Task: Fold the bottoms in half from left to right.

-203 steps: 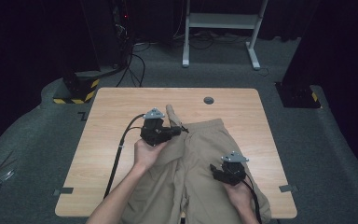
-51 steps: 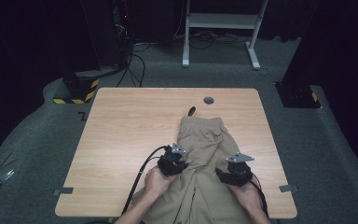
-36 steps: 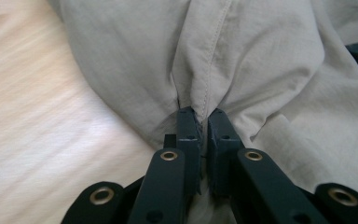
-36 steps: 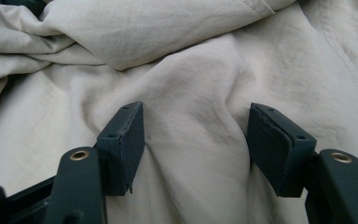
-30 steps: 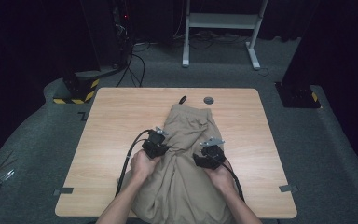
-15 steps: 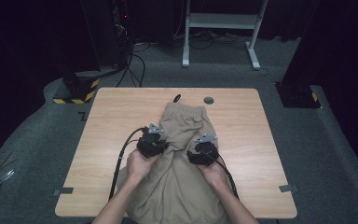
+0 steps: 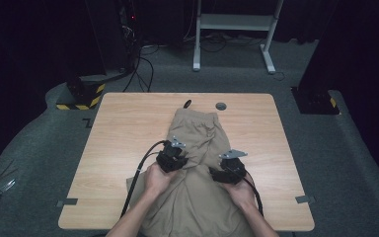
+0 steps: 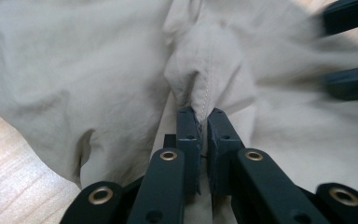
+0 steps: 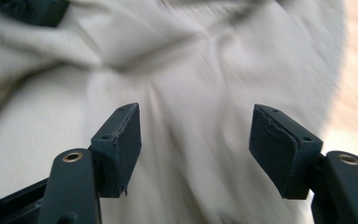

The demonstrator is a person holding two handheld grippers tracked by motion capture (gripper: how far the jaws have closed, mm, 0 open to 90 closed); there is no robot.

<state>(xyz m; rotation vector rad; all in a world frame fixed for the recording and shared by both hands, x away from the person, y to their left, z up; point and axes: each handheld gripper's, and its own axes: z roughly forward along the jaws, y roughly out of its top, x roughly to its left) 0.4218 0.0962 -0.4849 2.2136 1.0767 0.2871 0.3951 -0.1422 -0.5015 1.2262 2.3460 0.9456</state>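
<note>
A pair of tan trousers (image 7: 197, 148) lies lengthwise down the middle of the wooden table (image 7: 113, 133), its near end hanging over the front edge. My left gripper (image 7: 173, 157) rests on the cloth's left side. In the left gripper view this gripper (image 8: 203, 116) is shut on a pinched fold of the tan cloth (image 8: 205, 79). My right gripper (image 7: 223, 174) sits over the trousers' right side. In the right gripper view that gripper (image 9: 193, 140) stands open above the blurred cloth (image 9: 177, 84), with nothing between its jaws.
A small black object (image 7: 187, 103) lies at the trousers' far end, and a round grey grommet (image 7: 220, 105) is set in the table beside it. A white desk frame (image 7: 237, 29) and cables stand on the floor beyond the table.
Both grippers first pushed the trousers away across the table, then drew back toward the person. The right gripper has let go and now stands open.
</note>
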